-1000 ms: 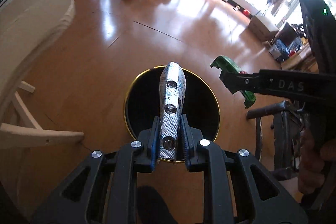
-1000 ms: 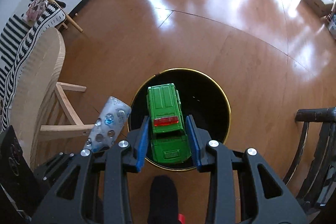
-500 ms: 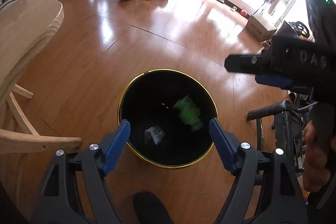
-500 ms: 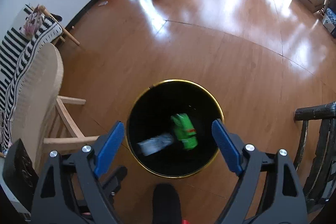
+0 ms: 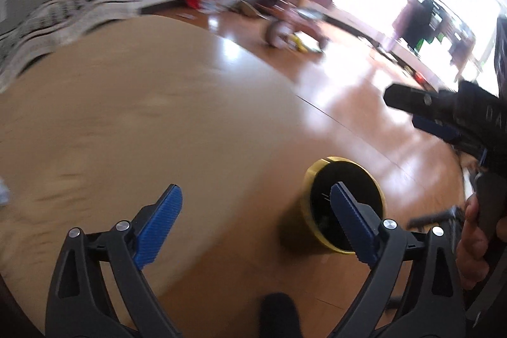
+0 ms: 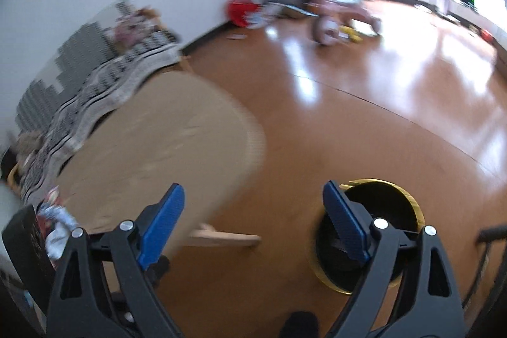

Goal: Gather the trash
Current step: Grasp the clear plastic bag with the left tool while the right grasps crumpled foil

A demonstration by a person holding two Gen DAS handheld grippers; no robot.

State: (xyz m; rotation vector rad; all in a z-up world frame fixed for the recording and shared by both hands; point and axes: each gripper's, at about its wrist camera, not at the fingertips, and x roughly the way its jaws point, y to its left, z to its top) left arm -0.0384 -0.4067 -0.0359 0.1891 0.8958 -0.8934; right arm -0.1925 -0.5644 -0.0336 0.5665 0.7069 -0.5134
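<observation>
A black trash bin with a gold rim (image 5: 345,205) stands on the wooden floor; it also shows in the right wrist view (image 6: 370,236). Its contents are too dark and blurred to make out. My left gripper (image 5: 256,220) is open and empty, over the edge of the round wooden table (image 5: 126,132), left of the bin. My right gripper (image 6: 253,224) is open and empty, between the table (image 6: 164,148) and the bin. It shows at the right edge of the left wrist view (image 5: 443,113). Some crumpled wrappers (image 6: 57,224) lie at the table's near left.
A striped cloth (image 6: 104,91) hangs behind the table. A pink tricycle (image 6: 339,11), a red bag (image 6: 240,10) and scattered toys sit by the far wall. A dark chair frame (image 6: 488,239) stands right of the bin. Both views are motion blurred.
Both grippers opened, dropping the blister pack and the green toy car into the bin. Both then swung up and left, from over the bin toward the table.
</observation>
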